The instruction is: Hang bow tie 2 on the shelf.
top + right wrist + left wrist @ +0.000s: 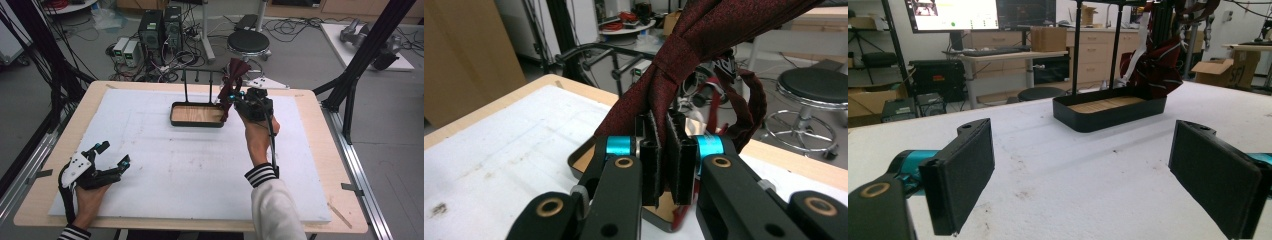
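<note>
A dark red necktie (232, 82) hangs bunched above the right end of a black rack with a wooden tray base (196, 114). My right gripper (239, 100) is shut on the necktie (684, 55), whose folds run up out of the pads (651, 145). The tie's loop (751, 107) droops to the right over the tray. At the table's near left, my left gripper (114, 153) rests open on the white mat. Its two black pads (960, 175) stand wide apart with nothing between them. From there the rack (1108, 107) and the necktie (1158, 65) lie straight ahead.
The rack's black uprights and top bar (200, 75) rise behind the tray. A white mat (165, 165) covers the wooden table. Beyond the far edge stand a black stool (248, 42), computer cases (160, 27) and floor cables. Black frame posts flank both sides.
</note>
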Demonstrator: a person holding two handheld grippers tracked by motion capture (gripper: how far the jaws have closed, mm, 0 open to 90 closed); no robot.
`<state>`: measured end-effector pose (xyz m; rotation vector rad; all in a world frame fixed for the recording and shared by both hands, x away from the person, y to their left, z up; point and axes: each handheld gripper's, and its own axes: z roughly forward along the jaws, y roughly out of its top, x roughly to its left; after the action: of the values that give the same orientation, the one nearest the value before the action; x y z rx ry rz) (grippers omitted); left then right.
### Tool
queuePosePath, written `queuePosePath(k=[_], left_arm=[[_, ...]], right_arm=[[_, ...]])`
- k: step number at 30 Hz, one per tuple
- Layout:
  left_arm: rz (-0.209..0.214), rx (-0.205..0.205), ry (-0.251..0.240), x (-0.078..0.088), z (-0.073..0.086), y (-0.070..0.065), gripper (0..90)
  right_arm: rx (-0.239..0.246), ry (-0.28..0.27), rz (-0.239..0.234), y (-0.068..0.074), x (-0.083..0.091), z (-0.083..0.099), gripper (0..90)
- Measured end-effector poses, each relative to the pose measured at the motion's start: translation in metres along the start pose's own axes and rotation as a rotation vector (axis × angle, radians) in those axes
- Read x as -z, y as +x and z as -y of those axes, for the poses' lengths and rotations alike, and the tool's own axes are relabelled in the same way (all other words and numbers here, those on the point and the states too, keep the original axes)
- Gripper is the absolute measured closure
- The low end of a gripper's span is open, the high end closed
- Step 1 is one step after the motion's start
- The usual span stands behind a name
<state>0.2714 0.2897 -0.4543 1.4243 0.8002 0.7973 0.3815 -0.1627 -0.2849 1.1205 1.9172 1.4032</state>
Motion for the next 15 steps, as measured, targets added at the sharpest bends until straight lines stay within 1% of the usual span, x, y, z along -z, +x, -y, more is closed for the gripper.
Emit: queuePosePath(k=[6,11,13,15], left_arm=[[0.0,-0.002,0.0,0.0,0.0,0.0,11.4],[0.0,-0.003,0.001,0.0,0.0,0.0,11.4],[0.0,-0.003,0.001,0.0,0.0,0.0,11.4],[0.001,0.0,0.0,0.0,0.0,0.0,11.4]], right_arm=[[0.02,-0.005,-0.022,0.01,-0.006,-0.003,85.7],[0.01,-0.01,-0.039,0.013,-0.009,-0.004,85.7],[0.015,-0.012,-0.042,0.015,-0.011,-0.004,85.7],[0.011,-0.011,-0.052,0.016,-0.012,-0.004,85.7]])
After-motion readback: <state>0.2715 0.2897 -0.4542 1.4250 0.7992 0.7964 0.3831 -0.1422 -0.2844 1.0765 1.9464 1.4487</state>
